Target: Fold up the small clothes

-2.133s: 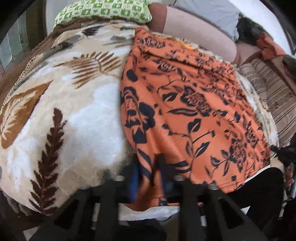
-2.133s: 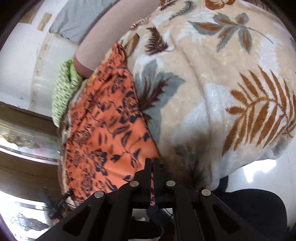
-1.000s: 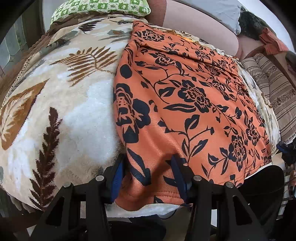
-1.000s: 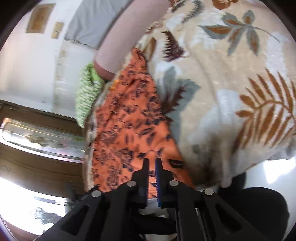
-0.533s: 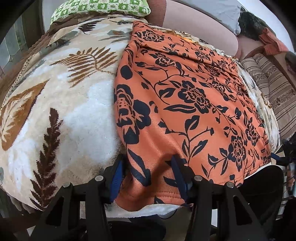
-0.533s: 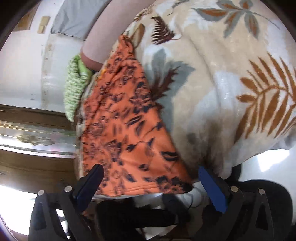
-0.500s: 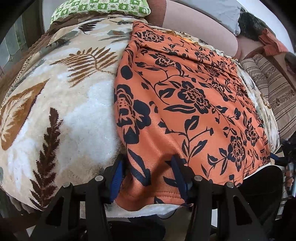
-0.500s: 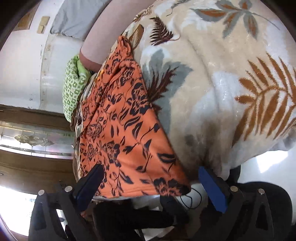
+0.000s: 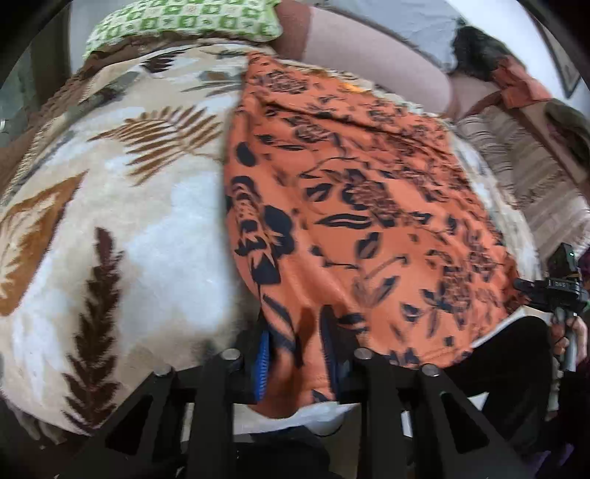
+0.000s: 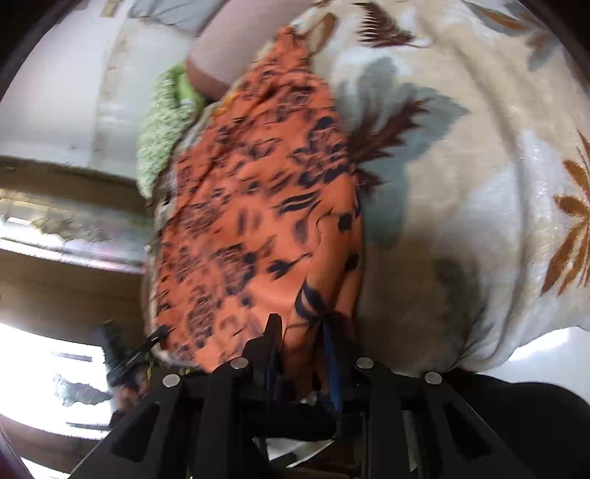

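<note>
An orange garment with a black flower print (image 9: 368, 206) lies spread on a leaf-patterned blanket (image 9: 121, 228). My left gripper (image 9: 297, 346) stands at its near left corner, the jaws narrowed around the hem with cloth bunched between them. My right gripper (image 10: 304, 342) stands at the near right corner of the same garment (image 10: 254, 206), its jaws also narrowed with cloth between them. The right gripper also shows in the left wrist view (image 9: 560, 283) at the far right.
A green patterned pillow (image 9: 184, 18) and a person's arm (image 9: 368, 59) lie at the far end of the bed. Striped bedding (image 9: 534, 177) lies at the right. A wooden window frame (image 10: 66, 235) stands left in the right wrist view.
Both grippers have narrowed onto the garment's near hem; the right one was wide open half a second ago. Cloth now bunches up between each pair of fingers.
</note>
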### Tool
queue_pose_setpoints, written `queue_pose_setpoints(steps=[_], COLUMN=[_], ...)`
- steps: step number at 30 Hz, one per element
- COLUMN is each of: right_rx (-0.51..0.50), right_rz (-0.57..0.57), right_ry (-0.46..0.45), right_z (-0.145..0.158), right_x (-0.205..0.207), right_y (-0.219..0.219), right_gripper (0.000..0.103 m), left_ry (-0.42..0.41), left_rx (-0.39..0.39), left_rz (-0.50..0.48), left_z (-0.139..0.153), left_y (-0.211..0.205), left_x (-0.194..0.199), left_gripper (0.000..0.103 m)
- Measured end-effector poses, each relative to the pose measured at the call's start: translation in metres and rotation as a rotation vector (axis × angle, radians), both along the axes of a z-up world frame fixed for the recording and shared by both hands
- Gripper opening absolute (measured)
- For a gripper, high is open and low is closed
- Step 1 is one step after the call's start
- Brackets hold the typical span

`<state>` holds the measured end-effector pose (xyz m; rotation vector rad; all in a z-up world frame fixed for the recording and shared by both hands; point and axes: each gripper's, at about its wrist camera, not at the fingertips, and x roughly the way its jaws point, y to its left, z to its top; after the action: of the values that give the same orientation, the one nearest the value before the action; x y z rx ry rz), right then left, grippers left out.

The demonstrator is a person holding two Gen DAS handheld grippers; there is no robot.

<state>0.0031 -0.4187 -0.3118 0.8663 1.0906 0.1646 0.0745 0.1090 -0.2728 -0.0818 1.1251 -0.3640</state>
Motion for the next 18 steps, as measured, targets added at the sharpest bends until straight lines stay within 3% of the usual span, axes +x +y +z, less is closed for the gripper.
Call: queue_pose_setpoints(steps=[2,3,5,7,8,9,10,12,13,14,15,16,18], right_rx=[0.027,0.010,-0.043,-0.047,-0.064,-0.090,-0.111,-0.163,-0.193,-0.236,-0.243,-0.229,-0.208], right_rz=[-0.018,-0.023,-0.032,-0.026,-0.023,-0.011,-0.002,-0.007,-0.005,0.003,0.011,0.015,0.020], right_ry=[0.006,0.003,0.003,0.003,0.007,0.002,0.000,0.012,0.030,0.042,0.043,0.042,0.043], right_z=[-0.004,-0.002,0.002,0.004,0.005,0.007,0.007,0.008,0.007,0.008,0.008,0.007,0.004], right_x=[-0.001,-0.002,-0.006,-0.004,-0.002,-0.001,0.002,0.003,0.004,0.004,0.003,0.002,-0.001], right_y=[-0.004,-0.005,-0.006,-0.004,-0.001,0.002,0.007,0.013,0.014,0.015,0.014,0.013,0.010], right_gripper=[0.030,0.034,0.074,0.075,0.075,0.075,0.075,0.063,0.049,0.028,0.019,0.012,0.010], left_ry=[0.022,0.021,0.025,0.018,0.008,0.004,0.004,0.006,0.012,0.015,0.018,0.023,0.040], left_rx=[0.036,0.026,0.008,0.012,0.001,-0.003,0.003,0.034,0.046,0.047,0.042,0.039,0.032], left_rz=[0.034,0.035,0.024,0.026,0.013,-0.002,-0.017,-0.032,-0.037,-0.040,-0.041,-0.042,-0.049], left_z=[-0.004,-0.004,-0.006,-0.008,-0.007,-0.006,-0.006,-0.006,-0.007,-0.008,-0.008,-0.009,-0.010], left_y=[0.004,0.005,0.004,0.001,-0.001,-0.004,-0.007,-0.012,-0.014,-0.015,-0.014,-0.014,-0.013], left_x=[0.002,0.001,0.000,0.000,-0.001,-0.002,-0.002,0.001,0.002,0.004,0.005,0.006,0.008], left_gripper=[0.071,0.071,0.071,0.070,0.053,0.029,0.020,0.014,0.012,0.011,0.011,0.011,0.019])
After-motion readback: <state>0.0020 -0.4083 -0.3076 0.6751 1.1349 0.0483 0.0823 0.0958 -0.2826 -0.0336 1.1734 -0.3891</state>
